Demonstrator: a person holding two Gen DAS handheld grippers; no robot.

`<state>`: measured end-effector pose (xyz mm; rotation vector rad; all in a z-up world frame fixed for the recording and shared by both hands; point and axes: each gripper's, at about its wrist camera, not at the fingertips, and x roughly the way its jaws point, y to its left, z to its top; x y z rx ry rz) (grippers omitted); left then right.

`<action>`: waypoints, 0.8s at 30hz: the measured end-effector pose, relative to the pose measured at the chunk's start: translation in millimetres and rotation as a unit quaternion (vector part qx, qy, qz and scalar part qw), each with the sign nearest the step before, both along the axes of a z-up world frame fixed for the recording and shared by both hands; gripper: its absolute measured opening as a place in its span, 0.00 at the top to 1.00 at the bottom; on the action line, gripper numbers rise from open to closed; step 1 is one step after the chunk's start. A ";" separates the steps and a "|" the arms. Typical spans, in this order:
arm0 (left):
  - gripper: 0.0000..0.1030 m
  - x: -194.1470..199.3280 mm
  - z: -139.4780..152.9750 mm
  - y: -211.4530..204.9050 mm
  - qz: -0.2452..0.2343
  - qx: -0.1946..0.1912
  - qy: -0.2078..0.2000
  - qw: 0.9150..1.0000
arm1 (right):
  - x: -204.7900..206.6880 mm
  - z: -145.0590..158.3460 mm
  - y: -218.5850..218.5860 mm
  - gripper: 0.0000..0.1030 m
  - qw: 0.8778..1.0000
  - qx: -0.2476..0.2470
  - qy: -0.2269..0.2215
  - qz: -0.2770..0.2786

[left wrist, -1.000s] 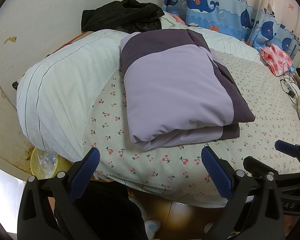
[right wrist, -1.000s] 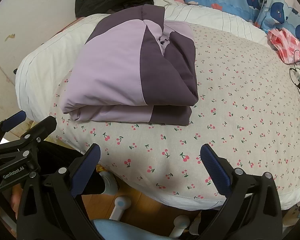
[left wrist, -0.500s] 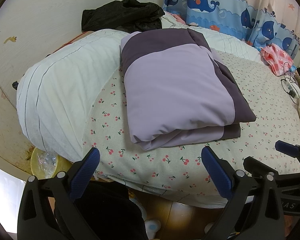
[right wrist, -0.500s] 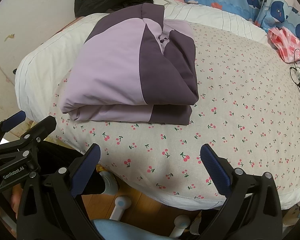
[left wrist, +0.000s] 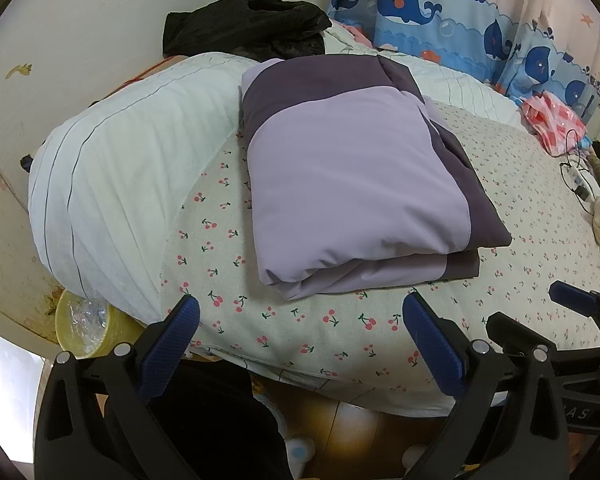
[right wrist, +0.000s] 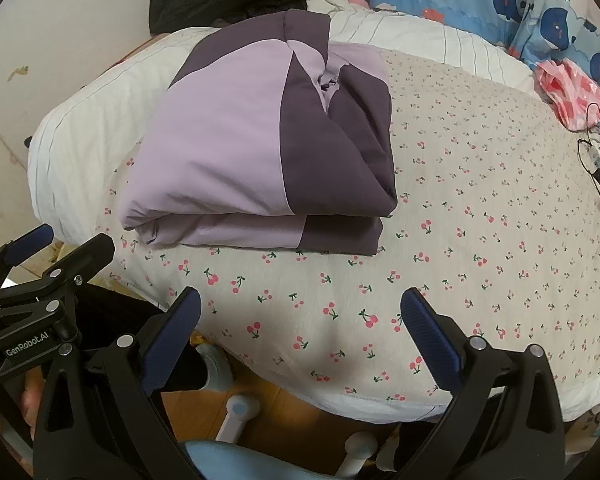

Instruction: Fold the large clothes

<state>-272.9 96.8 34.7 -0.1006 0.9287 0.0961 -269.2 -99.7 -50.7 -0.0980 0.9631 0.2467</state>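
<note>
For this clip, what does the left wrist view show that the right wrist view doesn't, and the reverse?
Left wrist only: a yellow tub under the bed's edge, and the right gripper at the frame's side. Right wrist only: the garment's bunched collar opening and a blue chair below. Both: the folded purple garment on the cherry-print sheet, black clothing behind, both grippers open, empty.

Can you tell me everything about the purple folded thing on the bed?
The folded purple garment is a thick, soft-looking piece in two colours, pale lilac and dark plum. It is folded into a neat, puffy rectangle of stacked layers, their edges showing along the near side. A small bunched spot sits near the top where the colours meet. It lies flat on the cherry-print sheet, its far end against the white striped bedding. Nothing grips it; both hand-held grippers stay back, open.
</note>
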 end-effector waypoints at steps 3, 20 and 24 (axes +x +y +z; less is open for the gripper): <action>0.06 1.2 -1.0 1.1 0.002 -0.002 0.006 1.000 | 1.4 1.0 1.2 0.06 1.000 -0.005 -0.001 -0.001; 0.06 3.7 -4.5 4.1 0.005 -0.016 0.015 1.000 | 7.2 1.7 2.0 0.06 1.000 -0.006 -0.003 -0.003; 0.06 4.2 -4.3 3.8 0.005 -0.015 0.015 1.000 | 7.6 1.3 0.3 0.06 1.000 -0.004 -0.003 -0.004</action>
